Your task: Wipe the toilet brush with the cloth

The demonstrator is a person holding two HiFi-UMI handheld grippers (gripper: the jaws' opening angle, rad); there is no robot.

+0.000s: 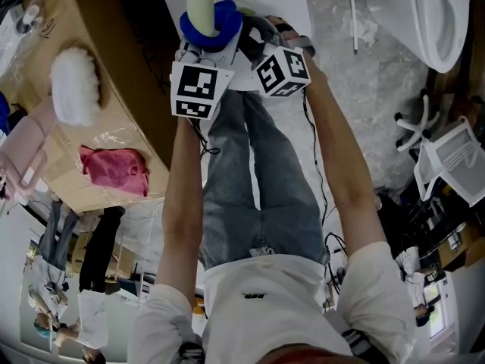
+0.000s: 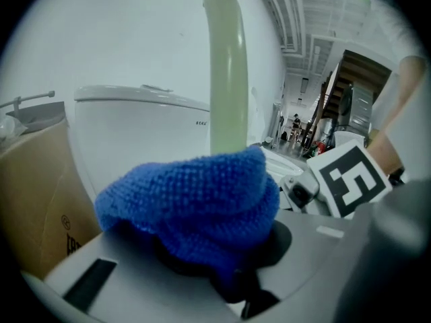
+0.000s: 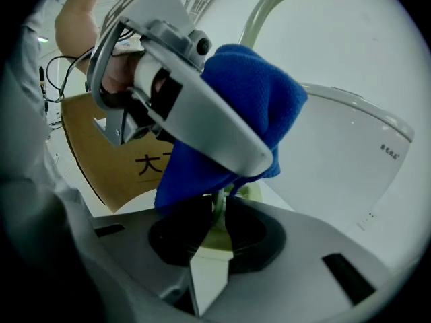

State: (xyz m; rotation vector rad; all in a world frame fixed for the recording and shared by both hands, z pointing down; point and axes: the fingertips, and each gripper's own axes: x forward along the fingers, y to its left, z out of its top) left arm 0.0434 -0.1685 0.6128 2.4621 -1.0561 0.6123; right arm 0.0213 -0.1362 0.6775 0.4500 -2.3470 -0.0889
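— When you look down from the head, what is the biggest thing?
— It is the grey floor (image 1: 356, 112). It lies open between the legs (image 1: 258, 180) and the toilet (image 1: 428, 14).
— What is at the edges?
— On the left is a brown box (image 1: 114, 44). Its long edge runs near the left arm (image 1: 182, 203). The toilet sits in the far right corner, well apart from the right arm (image 1: 341, 173). On the right side there is a white chair (image 1: 455, 158) too.
— How are the arms?
— Both reach straight out in front, side by side, over the legs. They come closer together at the far end, so the two grippers are just beside each other.
— How do the grippers sit?
— Both point forward and a bit down. The left gripper (image 2: 229, 261) is pinched tight on the blue cloth (image 2: 195, 200). The right gripper (image 3: 217, 224) is pinched tight on the thin low part of the brush (image 2: 225, 79).
— Where is the brush?
— It stands up between the two grippers. Its pale green handle comes up out of the cloth and bends over at the top. I cannot see the bristle end.
— Where is the cloth?
— It is bunched up against the handle and touches it, just above the right gripper's jaws. From the head it looks like a blue ring round the handle.
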